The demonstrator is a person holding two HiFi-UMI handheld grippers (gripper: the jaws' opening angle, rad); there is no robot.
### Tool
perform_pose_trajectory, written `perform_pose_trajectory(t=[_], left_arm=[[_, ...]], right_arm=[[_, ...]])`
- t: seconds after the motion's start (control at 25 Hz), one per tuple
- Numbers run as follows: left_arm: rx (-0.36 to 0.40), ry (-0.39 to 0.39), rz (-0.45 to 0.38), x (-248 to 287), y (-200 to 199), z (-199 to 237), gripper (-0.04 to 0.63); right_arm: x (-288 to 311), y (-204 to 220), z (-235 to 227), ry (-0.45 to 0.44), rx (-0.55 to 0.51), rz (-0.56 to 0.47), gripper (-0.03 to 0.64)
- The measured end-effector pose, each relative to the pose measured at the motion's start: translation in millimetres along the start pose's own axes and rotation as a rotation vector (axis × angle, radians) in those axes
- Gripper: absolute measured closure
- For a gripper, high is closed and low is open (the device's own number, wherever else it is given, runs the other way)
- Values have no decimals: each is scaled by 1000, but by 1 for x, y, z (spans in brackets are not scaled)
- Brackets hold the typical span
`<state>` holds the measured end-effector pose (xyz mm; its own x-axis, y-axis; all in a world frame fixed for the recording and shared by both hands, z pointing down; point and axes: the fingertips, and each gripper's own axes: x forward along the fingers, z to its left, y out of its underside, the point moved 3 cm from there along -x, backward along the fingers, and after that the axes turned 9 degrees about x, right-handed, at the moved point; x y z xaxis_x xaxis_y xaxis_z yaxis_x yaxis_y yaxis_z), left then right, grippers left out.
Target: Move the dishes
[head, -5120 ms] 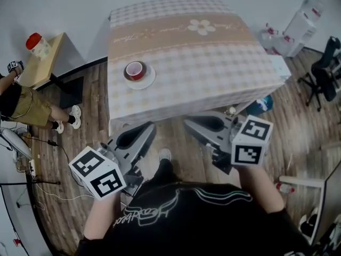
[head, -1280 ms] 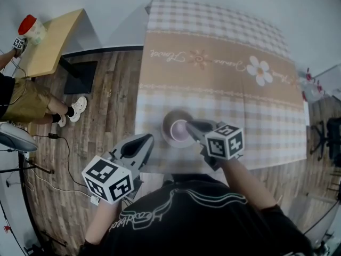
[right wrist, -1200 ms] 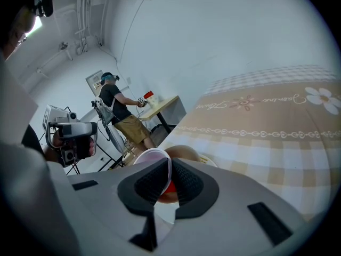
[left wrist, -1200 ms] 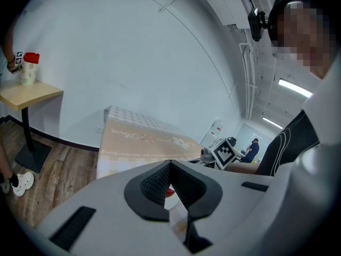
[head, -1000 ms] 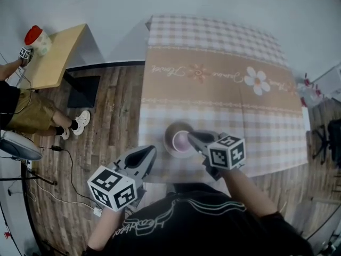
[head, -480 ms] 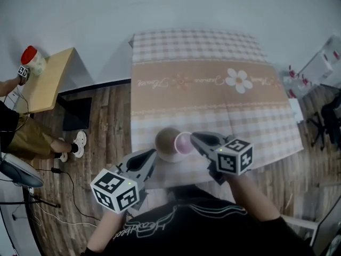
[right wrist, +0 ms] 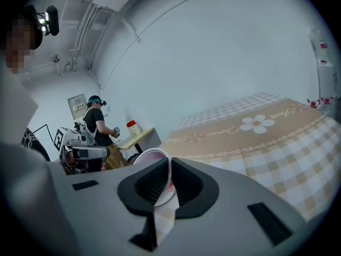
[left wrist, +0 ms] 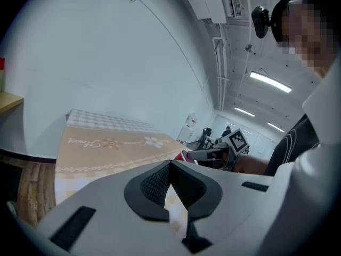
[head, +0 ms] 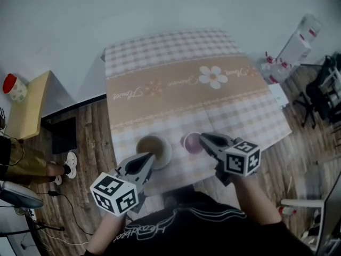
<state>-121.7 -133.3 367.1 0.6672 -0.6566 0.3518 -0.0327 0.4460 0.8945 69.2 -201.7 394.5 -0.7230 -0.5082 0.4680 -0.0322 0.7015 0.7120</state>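
A beige saucer [head: 153, 149] lies near the front edge of the checked tablecloth [head: 176, 95]. To its right hangs a pink-red cup [head: 189, 142], clear of the saucer. My right gripper [head: 204, 138] is shut on the cup's rim [right wrist: 152, 156], which shows between the pads in the right gripper view. My left gripper [head: 149, 159] has its tip at the saucer's near edge. Its jaws meet in the left gripper view [left wrist: 170, 167], with nothing seen between them. That view also shows the right gripper [left wrist: 213, 153] with the cup [left wrist: 184, 154].
A small wooden side table with a red-lidded jar [head: 13, 88] stands at the left. Another person [right wrist: 98, 129] is beside it. White containers [head: 298, 41] and an office chair [head: 326, 84] stand to the table's right on the wood floor.
My right gripper closed on the cup, lifted it off the saucer and carried it to the right. My left gripper came up to the saucer's near edge. The head view swung.
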Motion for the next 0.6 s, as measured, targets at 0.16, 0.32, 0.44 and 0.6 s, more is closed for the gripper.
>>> perform_pose_trajectory(t=[0.16,0.32,0.44,0.6], left_arm=[[12,36,21,25,-2,-4,600],[21,58,40,50,-4,-7,600],[21,66,57,67,-5,-9,600],[9,78,69,94,-7,-10,600]], right_arm=[[-17,-6,-25,43,23,-32,584],[-29,-9,-55,78,43,-46,586],[-37,-11,-76,99,65,-51,586],[-45,-12,-108,135,88,-47,584]])
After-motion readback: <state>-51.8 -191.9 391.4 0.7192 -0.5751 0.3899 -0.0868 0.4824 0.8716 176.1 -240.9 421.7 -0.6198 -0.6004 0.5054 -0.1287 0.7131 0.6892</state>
